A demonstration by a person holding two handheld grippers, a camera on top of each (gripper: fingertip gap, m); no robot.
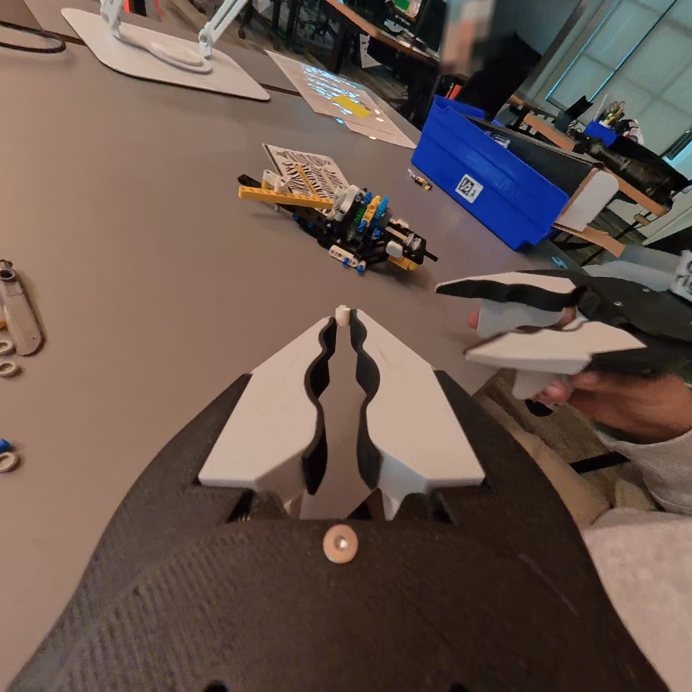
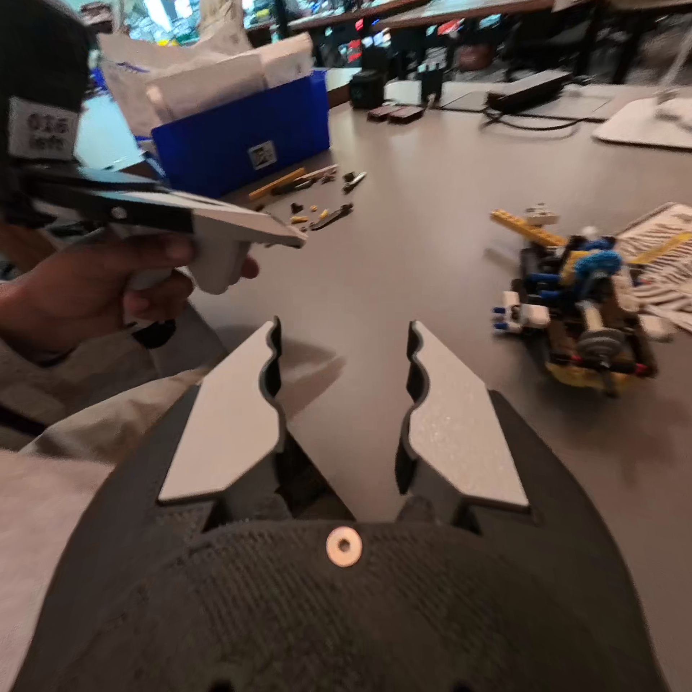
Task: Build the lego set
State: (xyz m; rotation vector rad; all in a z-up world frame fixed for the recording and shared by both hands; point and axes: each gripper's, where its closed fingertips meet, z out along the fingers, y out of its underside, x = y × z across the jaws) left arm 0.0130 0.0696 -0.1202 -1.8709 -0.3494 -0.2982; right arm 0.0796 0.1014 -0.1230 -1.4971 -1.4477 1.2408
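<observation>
My left gripper (image 1: 342, 321) is shut on a small white lego piece (image 1: 342, 312), pinched at the fingertips and held above the grey table (image 1: 149, 209). The part-built lego model (image 1: 337, 221), black with yellow beams and blue pins, lies farther ahead on the table. My right gripper (image 2: 344, 329) is open and empty above the table, with the model (image 2: 576, 307) to its right. It also shows at the right of the left wrist view (image 1: 455, 322), held in a hand. The left gripper (image 2: 296, 239) shows at the upper left of the right wrist view.
A blue bin (image 1: 486, 179) stands at the table's far edge, with loose lego pieces (image 2: 310, 202) in front of it. An instruction booklet (image 1: 303, 172) lies under the model's far end. A grey tube and washers (image 1: 17, 310) lie at the left. A white stand base (image 1: 164, 60) is at the back. About 8 cm separates my left fingertips from my right.
</observation>
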